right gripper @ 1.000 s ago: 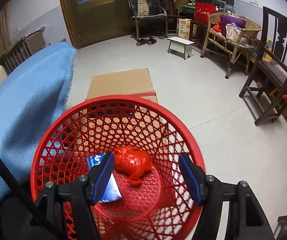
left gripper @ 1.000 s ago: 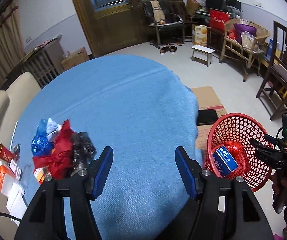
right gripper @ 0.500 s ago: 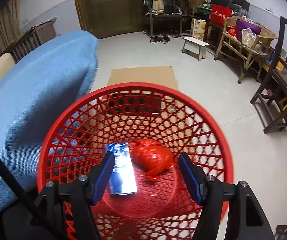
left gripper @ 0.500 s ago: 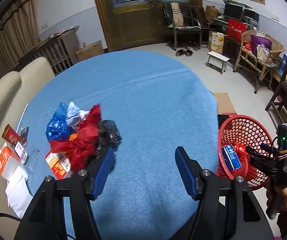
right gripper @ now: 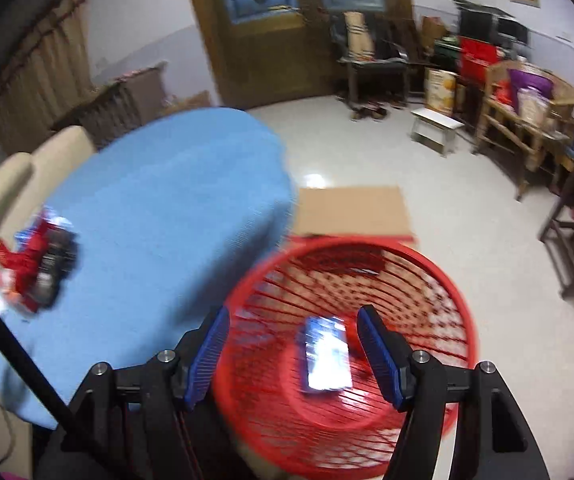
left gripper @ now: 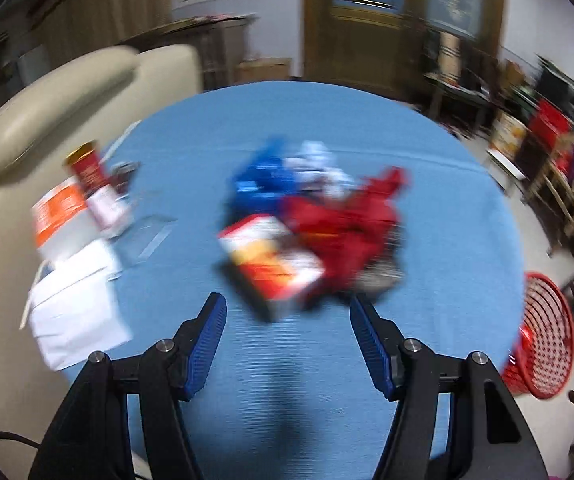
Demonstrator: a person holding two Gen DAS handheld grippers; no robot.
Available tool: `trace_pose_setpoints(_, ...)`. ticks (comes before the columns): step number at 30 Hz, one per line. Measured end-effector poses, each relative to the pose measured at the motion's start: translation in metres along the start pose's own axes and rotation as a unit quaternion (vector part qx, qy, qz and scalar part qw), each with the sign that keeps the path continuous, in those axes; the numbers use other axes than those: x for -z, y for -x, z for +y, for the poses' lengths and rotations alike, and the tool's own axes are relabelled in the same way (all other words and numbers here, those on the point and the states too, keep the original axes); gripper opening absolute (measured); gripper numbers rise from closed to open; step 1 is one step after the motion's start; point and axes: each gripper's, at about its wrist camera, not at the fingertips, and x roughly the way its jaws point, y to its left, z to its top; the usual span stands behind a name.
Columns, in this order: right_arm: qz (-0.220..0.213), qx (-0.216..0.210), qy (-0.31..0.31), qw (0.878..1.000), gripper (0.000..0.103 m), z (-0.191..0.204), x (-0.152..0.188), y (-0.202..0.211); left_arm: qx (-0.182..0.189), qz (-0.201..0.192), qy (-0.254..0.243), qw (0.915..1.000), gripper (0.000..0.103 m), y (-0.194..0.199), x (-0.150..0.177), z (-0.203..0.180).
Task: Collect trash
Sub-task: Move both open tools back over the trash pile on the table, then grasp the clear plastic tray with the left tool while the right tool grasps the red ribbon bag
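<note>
The left gripper [left gripper: 288, 334] is hanging spread and empty over the blue-covered bench [left gripper: 447, 216], its fingers framing the near edge of a heap of trash [left gripper: 311, 228] without touching it. The view is smeared, but the heap is showing a red-and-white carton [left gripper: 275, 260] nearest the gripper, a crumpled red wrapper [left gripper: 351, 224] beside it, a blue bag [left gripper: 259, 184] behind, something white further back and a dark scrap at the right edge. Off to the left of the heap, more small boxes and white paper [left gripper: 75, 304] are lying by the edge of the bench, next to a cream sofa [left gripper: 47, 120]; whether those count as trash I cannot tell.

The right gripper [right gripper: 293, 350] is also standing spread with nothing between its fingers, hovering above the red basket [right gripper: 447, 280] that is sitting on the floor just beside the bench. In the basket a blue-and-white packet [right gripper: 325, 354] is lying on the bottom, with a bit of something red showing just beside it behind the gripper finger.

So the job is looking only begun: two pieces or so are in the basket, and the bulk of the heap is waiting on the bench. The carton looks like the easiest next pick for the left gripper, being closest and squarest.
</note>
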Motion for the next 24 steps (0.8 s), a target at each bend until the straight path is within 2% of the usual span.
trace_pose_setpoints(6, 0.001, -0.079, 0.037, 0.996, 0.07, 0.073, -0.024, -0.011, -0.061, 0.0, 0.046, 0.9971, 0.066, -0.01, -0.018, 0.081)
trace_pose_setpoints(9, 0.008, -0.105, 0.052, 0.993, 0.07, 0.101, -0.022, -0.019, -0.071, 0.009, 0.054, 0.996, 0.07, -0.026, -0.039, 0.111)
trace_pose_setpoints(14, 0.03, -0.127, 0.081, 0.988, 0.07, 0.136, -0.012, -0.031, -0.052, 0.059, 0.046, 0.9958, 0.07, -0.07, -0.069, 0.139)
trace_pose_setpoints(16, 0.038, -0.129, 0.085, 0.987, 0.07, 0.138, -0.01, -0.034, -0.036, 0.076, 0.044, 0.9955, 0.07, -0.085, -0.077, 0.141)
trace_pose_setpoints(19, 0.047, -0.126, 0.084, 0.987, 0.07, 0.133, -0.011, -0.04, -0.04, 0.091, 0.04, 0.9942, 0.07, -0.106, -0.084, 0.143)
trace_pose_setpoints(24, 0.053, -0.125, 0.077, 0.988, 0.07, 0.126, -0.014, -0.04, -0.024, 0.125, 0.046, 0.9908, 0.07, -0.137, -0.085, 0.148)
